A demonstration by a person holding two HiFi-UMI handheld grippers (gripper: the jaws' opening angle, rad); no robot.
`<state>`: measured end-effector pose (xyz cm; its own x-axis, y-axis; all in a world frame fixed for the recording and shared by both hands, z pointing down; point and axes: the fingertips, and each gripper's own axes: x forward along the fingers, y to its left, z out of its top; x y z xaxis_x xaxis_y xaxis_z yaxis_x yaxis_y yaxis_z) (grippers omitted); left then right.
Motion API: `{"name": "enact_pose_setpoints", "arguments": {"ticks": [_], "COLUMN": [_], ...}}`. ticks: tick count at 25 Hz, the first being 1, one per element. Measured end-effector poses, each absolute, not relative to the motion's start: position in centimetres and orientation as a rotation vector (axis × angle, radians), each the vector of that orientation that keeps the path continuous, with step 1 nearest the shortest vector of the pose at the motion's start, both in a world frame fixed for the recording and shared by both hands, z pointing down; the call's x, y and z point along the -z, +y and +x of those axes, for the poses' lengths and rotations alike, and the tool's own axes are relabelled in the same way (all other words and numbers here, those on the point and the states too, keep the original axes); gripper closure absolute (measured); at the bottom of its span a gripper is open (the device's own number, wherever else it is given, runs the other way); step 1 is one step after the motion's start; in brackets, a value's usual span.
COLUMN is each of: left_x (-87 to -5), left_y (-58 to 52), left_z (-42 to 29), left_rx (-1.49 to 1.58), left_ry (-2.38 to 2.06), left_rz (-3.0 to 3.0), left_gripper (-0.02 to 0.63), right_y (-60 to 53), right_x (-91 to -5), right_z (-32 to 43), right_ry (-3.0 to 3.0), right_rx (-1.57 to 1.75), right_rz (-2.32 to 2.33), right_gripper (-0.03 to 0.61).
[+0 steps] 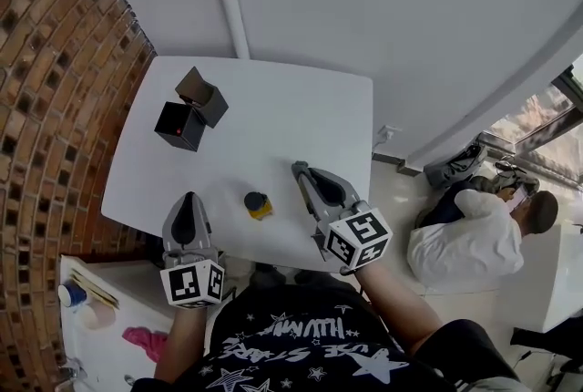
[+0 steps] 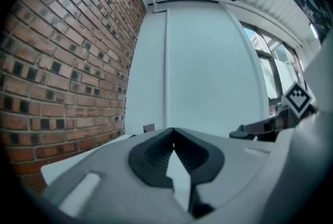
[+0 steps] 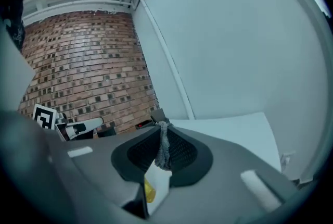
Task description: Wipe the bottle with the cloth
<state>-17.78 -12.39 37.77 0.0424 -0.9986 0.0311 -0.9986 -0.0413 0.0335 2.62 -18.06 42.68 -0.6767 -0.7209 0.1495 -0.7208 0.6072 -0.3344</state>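
Nearest the head camera sit the marker cubes of the two tongs, held low over the near edge of the white desk (image 1: 291, 108). Left tongs (image 1: 189, 198) are clenched on nothing: in the left gripper view their dark pads meet at the tip, with only the wall and desk beyond. Right tongs (image 1: 298, 169) are clamped on a strip of grey knitted cloth (image 3: 164, 147), which hangs pinched between the pads in the right gripper view. A small yellow bottle (image 1: 258, 203) with a dark cap stands on the desk between the two tongs, free of both. It seems upright, since the cap faces the head camera, so its long axis runs up from the desk. It lies left of the right tongs' tips and back toward the person, showing as a yellow patch (image 3: 150, 191) under those jaws. By my reading, the cloth-bearing right tongs are the nearer and must draw back and leftward to reach it, while the left could steady the bottle. Two black boxes (image 1: 191, 112) stand well apart at the far left.
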Motion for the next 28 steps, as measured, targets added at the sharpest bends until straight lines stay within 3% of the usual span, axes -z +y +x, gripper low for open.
{"name": "enact_pose_setpoints", "arguments": {"ticks": [8, 20, 28], "left_x": [-34.4, -41.0, -40.5], "left_y": [-12.2, -10.4, -9.5], "left_z": [-15.1, -14.4, -14.2], "left_rx": [0.042, -0.053, -0.071], "left_ry": [-2.151, -2.046, -2.025], "left_rz": [2.256, 2.116, 2.205], "left_gripper": [0.609, 0.609, 0.609], "right_y": [-16.7, -15.1, -14.6], "right_x": [-37.8, -38.5, -39.2], "right_z": [4.2, 3.3, 3.0], "right_ry": [2.818, 2.875, 2.877], "right_rx": [0.230, 0.244, 0.259], "right_rz": [-1.265, -1.236, -1.278], "right_gripper": [0.537, 0.537, 0.538]}}
